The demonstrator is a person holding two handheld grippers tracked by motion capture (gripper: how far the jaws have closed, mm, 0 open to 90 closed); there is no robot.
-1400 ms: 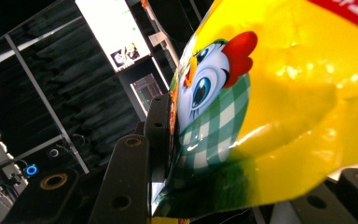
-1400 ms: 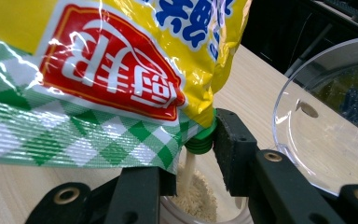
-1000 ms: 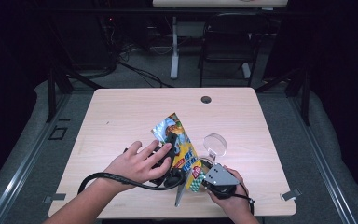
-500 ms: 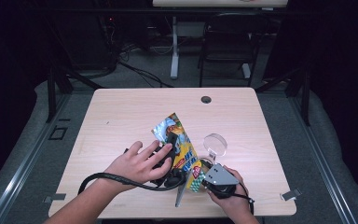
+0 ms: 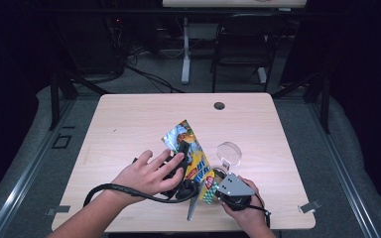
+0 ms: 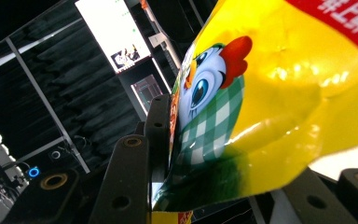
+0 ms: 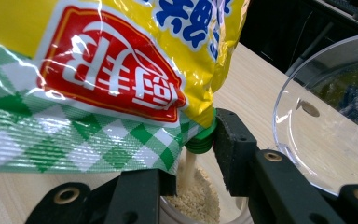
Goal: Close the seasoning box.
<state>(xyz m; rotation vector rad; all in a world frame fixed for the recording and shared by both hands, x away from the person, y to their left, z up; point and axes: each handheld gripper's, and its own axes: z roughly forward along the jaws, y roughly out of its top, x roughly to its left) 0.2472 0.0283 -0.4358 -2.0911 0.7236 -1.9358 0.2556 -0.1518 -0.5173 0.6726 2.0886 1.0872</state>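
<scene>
Two grippers on one yellow snack bag (image 5: 191, 156), tilted over the bench (image 5: 129, 119). Left gripper (image 6: 168, 140) jaws pinching the bag's upper edge. Right gripper (image 7: 193, 154) jaws clamped on its green spout (image 7: 200, 140), granules pouring into a small jar (image 7: 196, 205) just beside a clear lid (image 7: 326, 121).

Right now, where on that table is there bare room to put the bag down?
The far half of the table is bare up to the cable hole, and so is the left edge. The near middle is crowded: the seasoning bag, the clear lid, both grippers and the small container catching granules.
</scene>
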